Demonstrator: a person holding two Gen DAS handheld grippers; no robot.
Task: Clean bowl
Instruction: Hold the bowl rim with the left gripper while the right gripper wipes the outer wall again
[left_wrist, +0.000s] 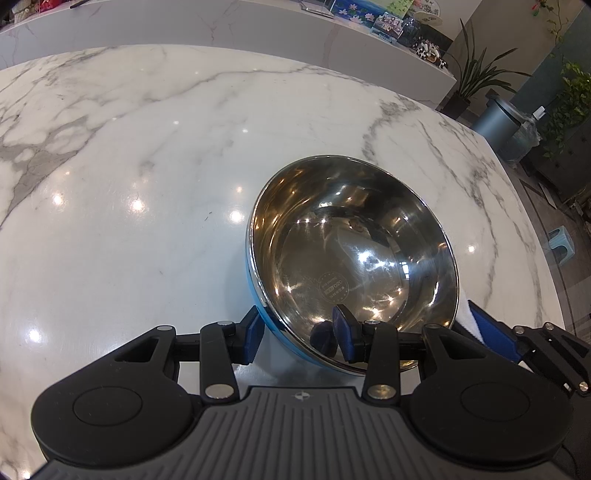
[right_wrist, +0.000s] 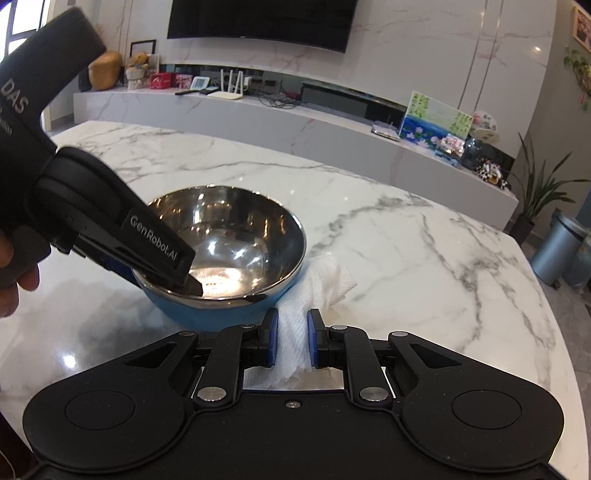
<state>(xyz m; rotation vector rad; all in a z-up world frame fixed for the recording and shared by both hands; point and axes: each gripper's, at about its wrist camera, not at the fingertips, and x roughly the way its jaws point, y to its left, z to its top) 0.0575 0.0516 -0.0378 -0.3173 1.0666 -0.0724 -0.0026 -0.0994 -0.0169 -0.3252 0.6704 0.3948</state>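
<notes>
A steel bowl (left_wrist: 354, 251) with a blue outside stands on the marble table (left_wrist: 147, 184). My left gripper (left_wrist: 297, 334) straddles its near rim, one finger outside and one inside, with a gap on both sides, so it is open. In the right wrist view the bowl (right_wrist: 229, 236) has the left gripper (right_wrist: 184, 273) reaching over its left rim. My right gripper (right_wrist: 290, 338) is closed on a white paper towel (right_wrist: 317, 280) that lies against the bowl's right side. The towel also shows in the left wrist view (left_wrist: 467, 314), beside the right gripper's blue finger (left_wrist: 495, 332).
The marble table (right_wrist: 406, 240) curves away to an edge on the right. Beyond it stand a grey bin (right_wrist: 557, 247), potted plants (right_wrist: 543, 192) and a long low marble shelf (right_wrist: 295, 122) with small items.
</notes>
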